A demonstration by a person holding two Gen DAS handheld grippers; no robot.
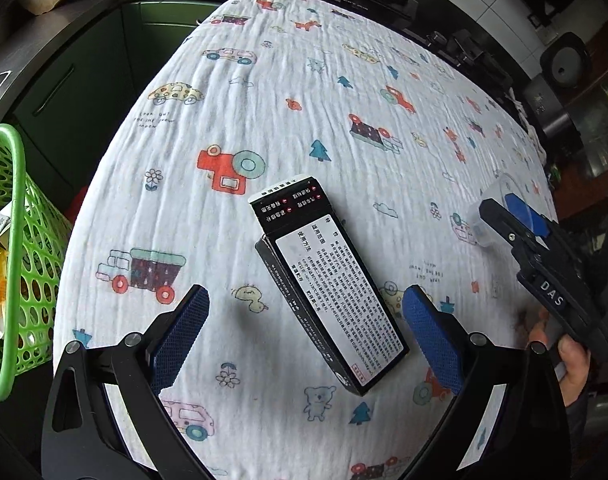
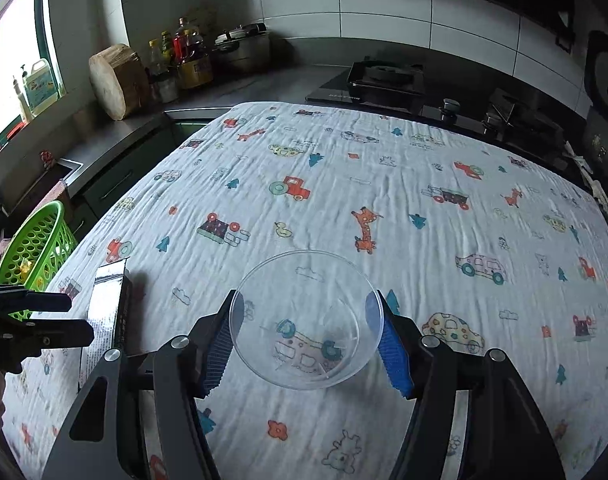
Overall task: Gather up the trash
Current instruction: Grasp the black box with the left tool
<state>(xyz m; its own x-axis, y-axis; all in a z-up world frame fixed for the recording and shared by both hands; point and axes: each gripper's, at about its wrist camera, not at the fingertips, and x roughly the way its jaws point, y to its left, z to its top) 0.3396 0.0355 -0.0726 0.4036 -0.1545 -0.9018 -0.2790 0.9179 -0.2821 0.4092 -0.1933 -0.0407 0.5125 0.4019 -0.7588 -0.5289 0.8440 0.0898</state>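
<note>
A long black box (image 1: 335, 288) with a white printed label lies flat on the patterned cloth (image 1: 304, 80). My left gripper (image 1: 305, 294) hangs over it, open, one blue pad on each side and neither touching. That box (image 2: 104, 312) and the left gripper (image 2: 70, 319) also show at the left edge of the right wrist view. My right gripper (image 2: 304, 300) is shut on a clear plastic cup (image 2: 304, 356), its pads pressing the rim from both sides. In the left wrist view the right gripper (image 1: 503, 208) holds the cup (image 1: 477, 226) near the cloth's right edge, with a hand below it.
A green perforated basket (image 1: 12, 240) with yellow and white wrappers inside stands off the cloth's left edge, also seen as the basket (image 2: 40, 248). Behind the cloth are a gas stove (image 2: 383, 80), a wooden chopping block (image 2: 116, 80), bottles (image 2: 188, 56) and a pot.
</note>
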